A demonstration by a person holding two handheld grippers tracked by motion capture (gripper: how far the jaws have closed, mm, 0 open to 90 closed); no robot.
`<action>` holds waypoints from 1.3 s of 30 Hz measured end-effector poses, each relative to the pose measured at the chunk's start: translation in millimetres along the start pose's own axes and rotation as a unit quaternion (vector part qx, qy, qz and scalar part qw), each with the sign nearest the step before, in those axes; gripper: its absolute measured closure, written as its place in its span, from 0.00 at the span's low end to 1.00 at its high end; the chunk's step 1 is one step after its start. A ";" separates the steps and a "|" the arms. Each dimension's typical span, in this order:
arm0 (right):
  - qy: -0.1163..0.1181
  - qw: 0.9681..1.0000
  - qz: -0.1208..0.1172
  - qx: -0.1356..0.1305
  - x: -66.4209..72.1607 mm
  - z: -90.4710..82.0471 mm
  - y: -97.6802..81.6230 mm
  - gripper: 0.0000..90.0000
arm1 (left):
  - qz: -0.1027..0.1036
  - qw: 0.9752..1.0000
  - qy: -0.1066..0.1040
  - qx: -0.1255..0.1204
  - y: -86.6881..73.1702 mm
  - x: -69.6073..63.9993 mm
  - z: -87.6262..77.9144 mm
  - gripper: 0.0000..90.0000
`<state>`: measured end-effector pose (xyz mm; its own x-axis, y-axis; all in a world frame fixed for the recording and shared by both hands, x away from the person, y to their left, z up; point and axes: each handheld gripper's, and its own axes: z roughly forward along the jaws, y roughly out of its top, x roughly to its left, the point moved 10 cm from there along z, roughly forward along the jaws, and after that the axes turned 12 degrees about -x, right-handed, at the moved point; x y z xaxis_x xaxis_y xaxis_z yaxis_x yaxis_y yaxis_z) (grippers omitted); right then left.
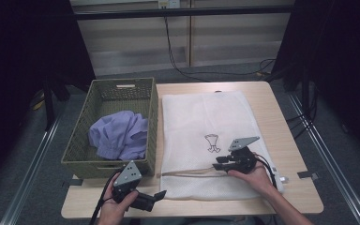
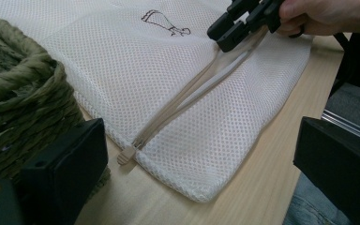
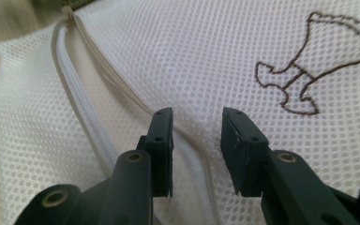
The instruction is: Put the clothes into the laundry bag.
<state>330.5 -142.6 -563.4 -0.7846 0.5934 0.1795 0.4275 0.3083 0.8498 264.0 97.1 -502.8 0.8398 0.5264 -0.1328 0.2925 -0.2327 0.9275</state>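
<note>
High view: white mesh bag (image 1: 206, 122) flat in middle of wooden table (image 1: 288, 140). Green woven basket (image 1: 104, 96) at left, purple cloth (image 1: 119, 133) inside. Left gripper (image 1: 158, 196) low at bottom left, near bag's corner. Right gripper (image 1: 219, 162) on bag, lower right.

Left gripper view: two black jaws wide apart at bottom corners, nothing between. Bag's zipper (image 2: 192, 101) gapes open; zipper pull (image 2: 126, 155) at lower middle. Right gripper at top right, over zipper.

Right gripper view: jaws spread a little at bottom middle, over mesh beside zipper; pinching cannot tell. Brown drawing (image 3: 309, 65) at right.
</note>
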 end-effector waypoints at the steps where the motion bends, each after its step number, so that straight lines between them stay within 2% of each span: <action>1: 0.003 1.000 -0.002 0.009 0.9 2.3 -3.4 0.73 | 0.000 1.000 0.000 0.000 0.0 0.0 0.0 0.03; 2: 0.000 1.000 -0.008 0.013 0.9 4.8 -6.1 0.74 | 0.001 1.000 -0.001 0.000 0.1 -0.4 -0.1 0.03; 4: 0.001 1.000 -0.005 0.011 1.1 4.7 -6.4 0.74 | 0.004 1.000 -0.002 0.001 0.0 -0.8 -0.2 0.03; 9: -0.008 1.000 -0.023 0.007 3.0 3.7 -8.2 0.76 | 0.005 1.000 -0.004 0.001 0.0 -1.9 -0.8 0.03; 10: -0.018 0.999 -0.031 0.009 2.5 3.7 -8.4 0.80 | 0.005 1.000 -0.002 0.002 -0.5 -1.3 -0.6 0.03; 14: -0.017 0.999 -0.033 0.010 4.0 4.3 -8.3 0.90 | 0.006 1.000 -0.004 0.002 -0.3 -2.2 -0.5 0.03; 18: -0.013 1.000 -0.019 0.012 5.0 4.8 -8.1 0.97 | 0.005 1.000 -0.005 0.003 -0.3 -1.5 0.8 0.03; 21: -0.016 1.000 -0.015 0.011 3.3 6.1 -6.9 0.98 | 0.005 1.000 -0.002 0.004 -0.3 -0.9 1.5 0.03; 26: -0.016 1.000 0.013 0.005 0.2 7.3 -4.4 0.98 | 0.005 1.000 -0.006 0.002 0.0 -1.1 1.2 0.03; 29: -0.016 1.000 0.016 0.001 0.2 7.6 -2.7 0.98 | 0.002 1.000 -0.005 0.001 0.0 -0.8 1.0 0.03; 33: -0.012 0.999 0.025 -0.021 0.7 3.5 7.1 0.98 | 0.004 1.000 -0.006 0.001 0.0 -0.7 0.4 0.03; 39: -0.007 0.998 0.037 -0.041 -0.1 -2.5 16.0 0.98 | 0.003 1.000 -0.005 0.001 0.1 -0.9 1.3 0.03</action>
<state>336.3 -139.6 -548.6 -0.7457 0.6233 0.2356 0.4447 0.2022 0.8726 263.9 95.6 -503.0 0.8458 0.5173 -0.1308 0.2886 -0.2373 0.9276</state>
